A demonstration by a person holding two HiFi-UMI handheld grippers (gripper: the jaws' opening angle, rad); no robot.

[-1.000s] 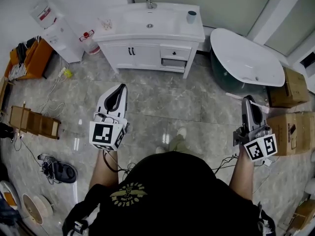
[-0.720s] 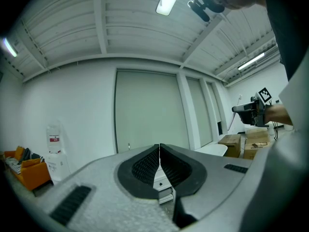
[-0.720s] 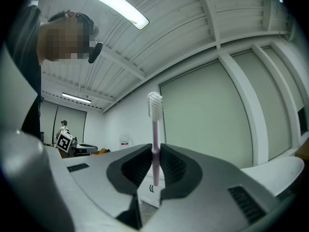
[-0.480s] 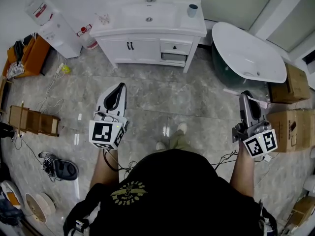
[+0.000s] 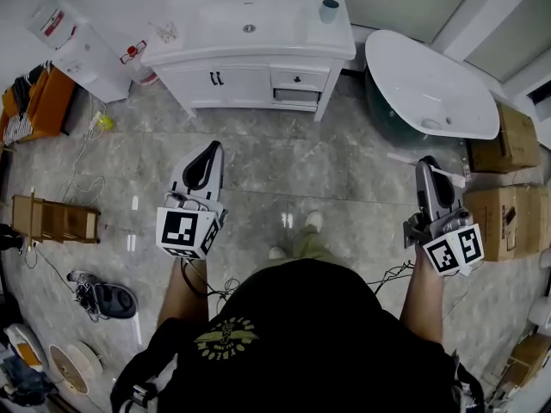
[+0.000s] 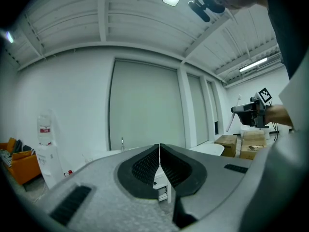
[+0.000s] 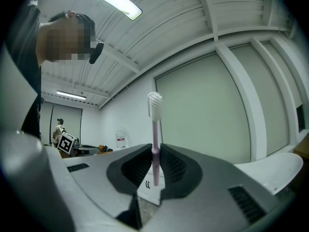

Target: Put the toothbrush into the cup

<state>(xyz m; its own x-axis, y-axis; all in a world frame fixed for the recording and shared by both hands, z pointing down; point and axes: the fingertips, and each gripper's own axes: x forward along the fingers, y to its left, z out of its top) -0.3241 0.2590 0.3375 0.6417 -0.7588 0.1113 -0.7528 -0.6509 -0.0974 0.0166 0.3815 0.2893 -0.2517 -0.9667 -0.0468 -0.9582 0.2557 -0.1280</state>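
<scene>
A pink toothbrush (image 7: 154,129) with white bristles stands upright between the jaws of my right gripper (image 7: 155,153), which is shut on its handle. In the head view the toothbrush (image 5: 399,158) lies crosswise at the tip of the right gripper (image 5: 426,169), over the floor near the bathtub. A grey-blue cup (image 5: 329,9) stands at the right back corner of the white vanity (image 5: 258,54), far ahead of both grippers. My left gripper (image 5: 207,163) hangs over the floor, shut and empty, its pads (image 6: 159,151) meeting.
A white bathtub (image 5: 430,93) sits right of the vanity, with cardboard boxes (image 5: 515,144) beyond it. A water dispenser (image 5: 76,48), a wooden rack (image 5: 52,218), shoes (image 5: 108,298) and cables lie on the left of the marble floor.
Both grippers have drifted a little forward with the person. The vanity and bathtub have slid up and left in the head view. The right gripper still holds the toothbrush.
</scene>
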